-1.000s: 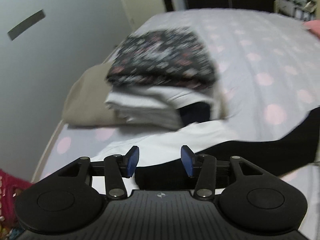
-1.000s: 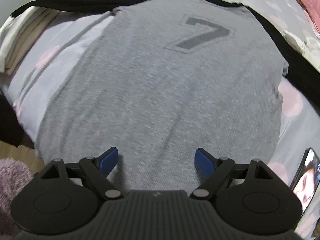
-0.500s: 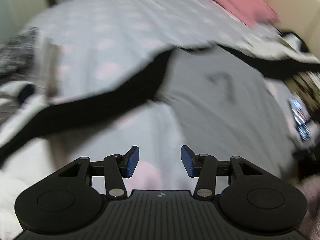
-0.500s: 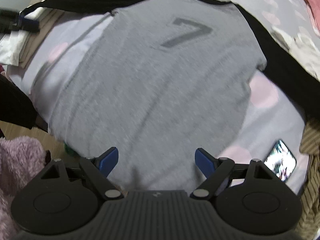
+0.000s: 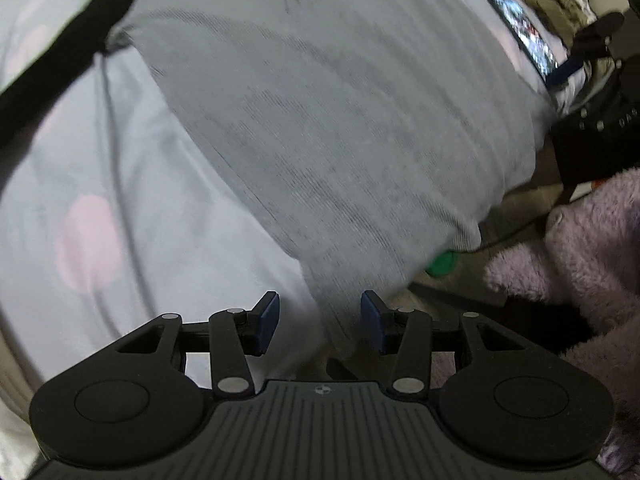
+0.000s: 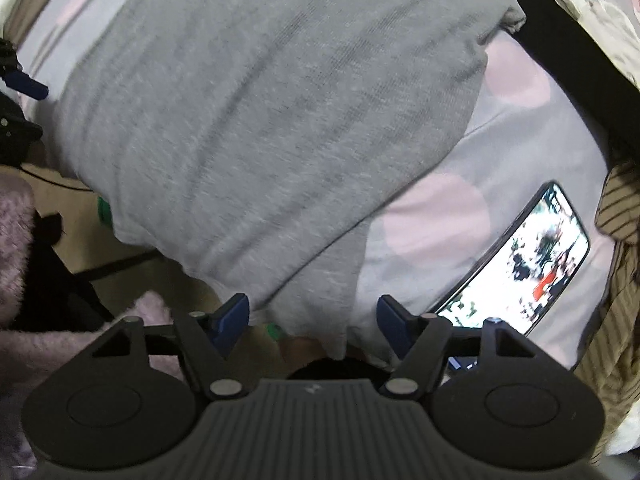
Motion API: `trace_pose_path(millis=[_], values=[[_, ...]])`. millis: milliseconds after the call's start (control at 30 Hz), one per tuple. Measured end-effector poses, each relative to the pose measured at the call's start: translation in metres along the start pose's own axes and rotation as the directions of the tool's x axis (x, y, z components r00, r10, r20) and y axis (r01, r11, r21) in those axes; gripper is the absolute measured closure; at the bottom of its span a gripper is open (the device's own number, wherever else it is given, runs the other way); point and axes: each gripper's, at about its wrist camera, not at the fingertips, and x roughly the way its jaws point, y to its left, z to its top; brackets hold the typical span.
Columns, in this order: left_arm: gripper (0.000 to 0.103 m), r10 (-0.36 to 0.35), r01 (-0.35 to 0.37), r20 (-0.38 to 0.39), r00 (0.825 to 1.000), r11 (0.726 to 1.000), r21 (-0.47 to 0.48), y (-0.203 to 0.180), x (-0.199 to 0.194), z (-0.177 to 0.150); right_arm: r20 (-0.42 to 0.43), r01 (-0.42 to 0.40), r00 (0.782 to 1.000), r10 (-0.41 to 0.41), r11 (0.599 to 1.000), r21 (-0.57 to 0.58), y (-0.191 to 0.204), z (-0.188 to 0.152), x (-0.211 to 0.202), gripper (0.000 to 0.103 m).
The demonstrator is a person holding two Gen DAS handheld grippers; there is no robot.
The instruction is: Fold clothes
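Claws both over grey knit T-shirt (image 6: 256, 120) hem: my left claw (image 5: 319, 322) part-open, empty; right claw (image 6: 314, 320) closing, hem between, ungripped.

Dim, flat indoor light with soft shadows. Both fisheye views bow strongly at the edges. Motion blur smears the grey knit T-shirt (image 5: 340, 128); the glowing rectangular phone screen (image 6: 532, 264) blows out white.
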Motion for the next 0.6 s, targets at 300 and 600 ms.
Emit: trace_pose_path(millis=[300, 600], values=[[0.088, 0.012, -0.012, -0.059, 0.998, 1.0, -0.01, -0.009, 0.026, 0.002, -0.034, 0.016, 0.999, -0.017, 0.999, -0.037, -0.009, 0.007, 0.024, 0.064], [0.101, -0.099, 0.097, -0.013, 0.995, 0.992, -0.078, 0.002, -0.019, -0.002, -0.059, -0.065, 0.996, 0.063, 0.997, -0.044, -0.01, -0.007, -0.034, 0.099]])
